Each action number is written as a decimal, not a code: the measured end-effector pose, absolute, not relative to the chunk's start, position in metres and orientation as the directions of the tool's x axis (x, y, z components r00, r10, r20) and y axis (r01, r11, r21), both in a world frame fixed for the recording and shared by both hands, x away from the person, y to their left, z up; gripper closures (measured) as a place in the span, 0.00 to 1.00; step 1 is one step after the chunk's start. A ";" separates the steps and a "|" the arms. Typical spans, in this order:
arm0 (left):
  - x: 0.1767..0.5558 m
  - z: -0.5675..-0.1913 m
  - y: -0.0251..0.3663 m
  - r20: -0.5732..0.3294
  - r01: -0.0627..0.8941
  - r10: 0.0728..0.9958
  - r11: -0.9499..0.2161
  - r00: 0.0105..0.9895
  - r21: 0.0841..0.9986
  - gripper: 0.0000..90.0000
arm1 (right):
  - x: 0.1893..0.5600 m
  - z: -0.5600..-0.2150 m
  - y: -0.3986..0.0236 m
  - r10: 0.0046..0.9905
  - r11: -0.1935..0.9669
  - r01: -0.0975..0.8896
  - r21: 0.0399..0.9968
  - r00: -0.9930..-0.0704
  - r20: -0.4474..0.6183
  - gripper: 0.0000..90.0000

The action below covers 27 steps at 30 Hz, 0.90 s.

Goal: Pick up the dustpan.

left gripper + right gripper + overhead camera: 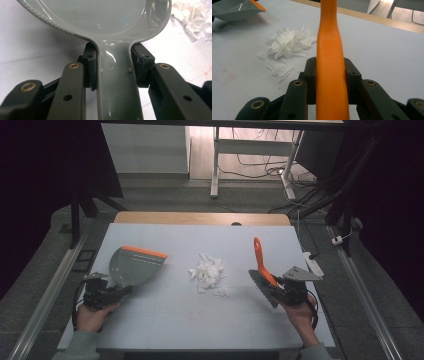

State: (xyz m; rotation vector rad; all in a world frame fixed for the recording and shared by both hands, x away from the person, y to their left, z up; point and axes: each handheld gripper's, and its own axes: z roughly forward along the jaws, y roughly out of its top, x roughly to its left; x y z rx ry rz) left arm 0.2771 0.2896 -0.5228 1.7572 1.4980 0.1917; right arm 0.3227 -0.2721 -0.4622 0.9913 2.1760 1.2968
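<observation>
A grey dustpan [134,265] with an orange lip lies at the left of the white table. My left gripper [118,291] is shut on its handle [117,82], both jaws pressed against the sides. At the right, my right gripper [280,287] is shut on the orange handle [330,62] of a brush [263,270] whose dark bristle head points toward the near edge. A heap of torn white paper scraps [209,272] lies mid-table between the two tools, also seen as white scraps [287,43] in the right gripper view, with the dustpan [234,10] beyond them.
The white mat [200,320] covers a wooden table whose far edge [200,217] shows bare wood. A white power strip [313,262] lies off the right side. Desk legs and cables stand on the floor behind.
</observation>
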 end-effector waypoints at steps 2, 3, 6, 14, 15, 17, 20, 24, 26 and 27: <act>0.279 -0.521 0.292 -0.365 0.754 0.882 0.018 0.297 0.656 0.68 | 0.323 -0.461 -0.271 0.754 0.312 0.362 0.879 -0.657 0.003 0.77; 0.281 -0.520 0.294 -0.364 0.751 0.882 0.018 0.299 0.660 0.68 | 0.324 -0.461 -0.270 0.753 0.314 0.359 0.879 -0.658 0.000 0.77; 0.284 -0.518 0.299 -0.361 0.742 0.879 0.012 0.312 0.671 0.68 | 0.324 -0.460 -0.269 0.755 0.307 0.359 0.882 -0.656 0.005 0.77; 0.280 -0.513 0.302 -0.344 0.708 0.866 -0.017 0.364 0.706 0.68 | 0.327 -0.457 -0.266 0.759 0.292 0.358 0.887 -0.651 0.013 0.77; 0.277 -0.511 0.301 -0.340 0.697 0.859 -0.027 0.383 0.716 0.68 | 0.327 -0.457 -0.265 0.758 0.294 0.358 0.886 -0.652 0.012 0.77; 0.274 -0.508 0.300 -0.328 0.686 0.853 -0.048 0.407 0.726 0.68 | 0.327 -0.457 -0.265 0.754 0.296 0.354 0.887 -0.657 0.011 0.77; 0.271 -0.504 0.299 -0.314 0.670 0.846 -0.066 0.430 0.740 0.68 | 0.327 -0.457 -0.265 0.754 0.295 0.352 0.888 -0.656 0.010 0.77; 0.265 -0.492 0.300 -0.293 0.634 0.821 -0.105 0.490 0.766 0.68 | 0.328 -0.456 -0.267 0.759 0.285 0.354 0.891 -0.651 0.016 0.77; 0.264 -0.490 0.300 -0.287 0.627 0.816 -0.114 0.502 0.771 0.68 | 0.328 -0.455 -0.268 0.759 0.279 0.354 0.893 -0.651 0.021 0.77; 0.263 -0.488 0.301 -0.282 0.620 0.810 -0.123 0.514 0.775 0.68 | 0.329 -0.455 -0.268 0.759 0.276 0.353 0.894 -0.651 0.023 0.77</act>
